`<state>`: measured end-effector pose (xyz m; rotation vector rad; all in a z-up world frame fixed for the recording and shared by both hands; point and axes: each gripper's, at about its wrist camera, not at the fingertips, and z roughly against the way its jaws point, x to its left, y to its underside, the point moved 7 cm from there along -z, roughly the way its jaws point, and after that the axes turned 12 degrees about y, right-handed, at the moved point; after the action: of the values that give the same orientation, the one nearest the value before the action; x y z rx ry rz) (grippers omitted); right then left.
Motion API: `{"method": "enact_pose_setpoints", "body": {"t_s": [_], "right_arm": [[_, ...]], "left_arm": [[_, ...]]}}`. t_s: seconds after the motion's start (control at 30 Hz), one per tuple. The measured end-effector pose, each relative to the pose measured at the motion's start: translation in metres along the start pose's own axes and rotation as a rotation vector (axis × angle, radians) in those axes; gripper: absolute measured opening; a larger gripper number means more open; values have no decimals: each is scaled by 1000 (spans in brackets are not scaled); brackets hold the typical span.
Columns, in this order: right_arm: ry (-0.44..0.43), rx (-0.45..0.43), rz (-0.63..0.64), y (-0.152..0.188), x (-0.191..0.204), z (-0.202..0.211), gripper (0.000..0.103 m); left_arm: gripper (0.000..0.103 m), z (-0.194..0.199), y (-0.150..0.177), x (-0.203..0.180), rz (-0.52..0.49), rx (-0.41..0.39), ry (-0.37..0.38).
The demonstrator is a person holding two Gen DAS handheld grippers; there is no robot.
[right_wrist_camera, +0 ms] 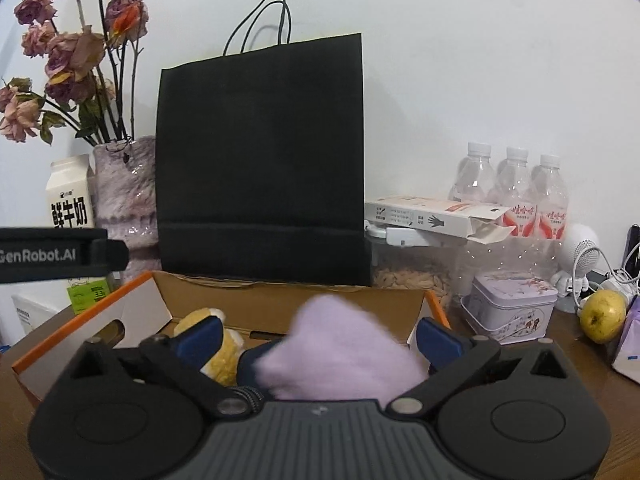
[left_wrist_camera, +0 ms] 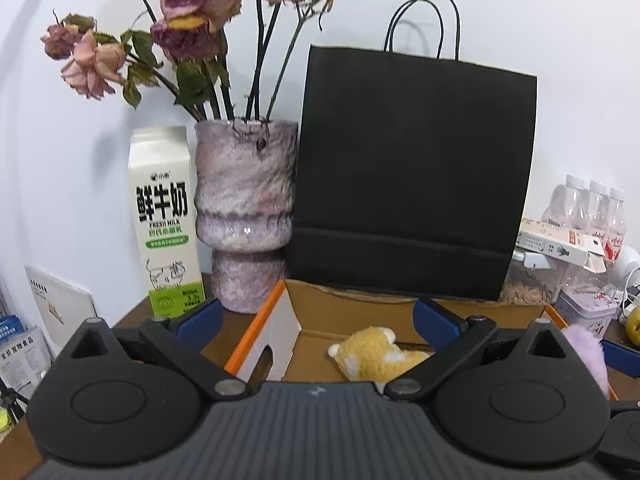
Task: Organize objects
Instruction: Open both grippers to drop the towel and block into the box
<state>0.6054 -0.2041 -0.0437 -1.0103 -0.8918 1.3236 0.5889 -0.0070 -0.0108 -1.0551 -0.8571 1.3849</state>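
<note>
Purple plush, cardboard box (open), brown table, white wall

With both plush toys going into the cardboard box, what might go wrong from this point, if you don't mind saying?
1. The purple plush sits between the open jaws of the right hand-held gripper; it looks blurred, so it may snag on a finger instead of landing in the cardboard box.
2. The left hand-held gripper is open over the yellow plush; pulling back could catch it.
3. The vase of dried roses stands beside the box; a sideways swing might tip it.
</note>
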Motion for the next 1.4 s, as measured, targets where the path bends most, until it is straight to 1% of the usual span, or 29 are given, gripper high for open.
{"method": "enact_pose_setpoints", "body": {"t_s": [0.4,0.7,1.07,1.4], "right_arm": [[-8,-2,-8,-1,-3,2,103],[-19,-10,-11,-2,-1,12,103],[-42,-26,10,4,5,41,103],[-47,-22,19,19,-1,74,103]], "left_arm": [[103,2,2,-3,-14,3,1],[103,13,-1,-8,-21,-8,19],[103,41,7,-11,-42,-4,34],[103,74,25,-4,-48,26,43]]}}
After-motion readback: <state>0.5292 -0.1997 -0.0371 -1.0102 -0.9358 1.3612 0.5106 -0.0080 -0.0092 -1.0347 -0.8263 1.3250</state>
